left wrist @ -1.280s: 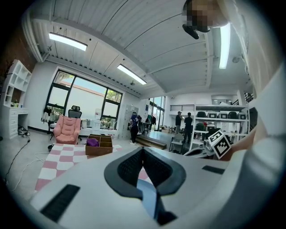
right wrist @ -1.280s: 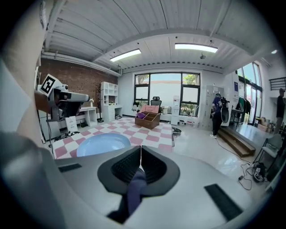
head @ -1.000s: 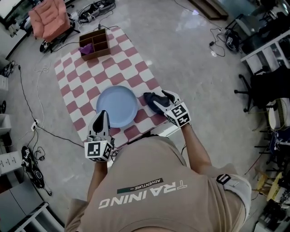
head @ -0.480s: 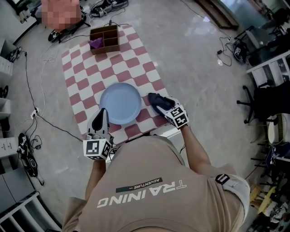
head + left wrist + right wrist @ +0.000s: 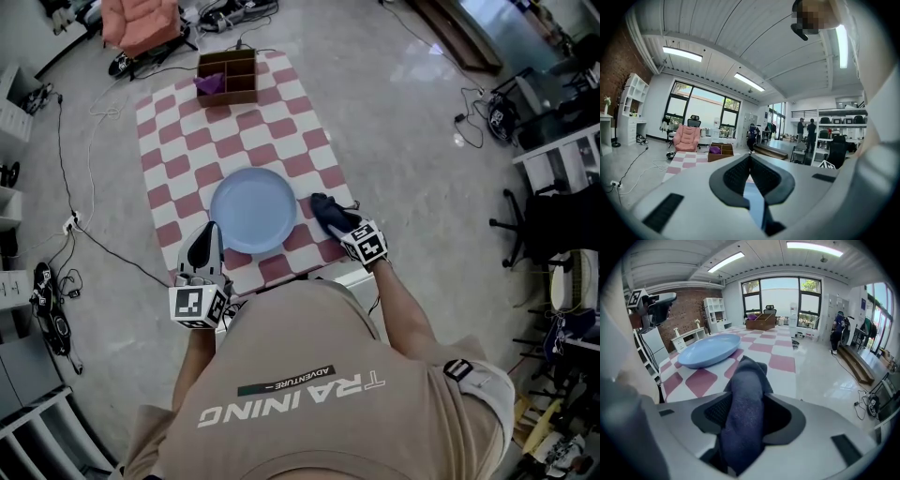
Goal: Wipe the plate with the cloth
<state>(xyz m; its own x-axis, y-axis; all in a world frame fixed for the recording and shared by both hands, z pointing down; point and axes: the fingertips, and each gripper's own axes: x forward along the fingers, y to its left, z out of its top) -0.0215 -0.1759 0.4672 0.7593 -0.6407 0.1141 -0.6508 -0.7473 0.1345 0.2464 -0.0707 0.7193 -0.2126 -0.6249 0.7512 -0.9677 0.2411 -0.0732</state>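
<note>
plate (image 5: 251,210) on mat (image 5: 281,131) | cloth (image 5: 328,212) right of plate | box (image 5: 227,77) far end

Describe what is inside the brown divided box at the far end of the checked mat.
A purple thing lies in a left compartment of the brown divided box; it is too small to identify. Nothing else shows inside, though the walls hide parts of the compartment floors.

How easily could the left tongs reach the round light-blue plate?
Probably yes: the left tongs, shut and empty, point at the near rim of the round light-blue plate on the red-and-white checked table, and nothing lies between them.
</note>
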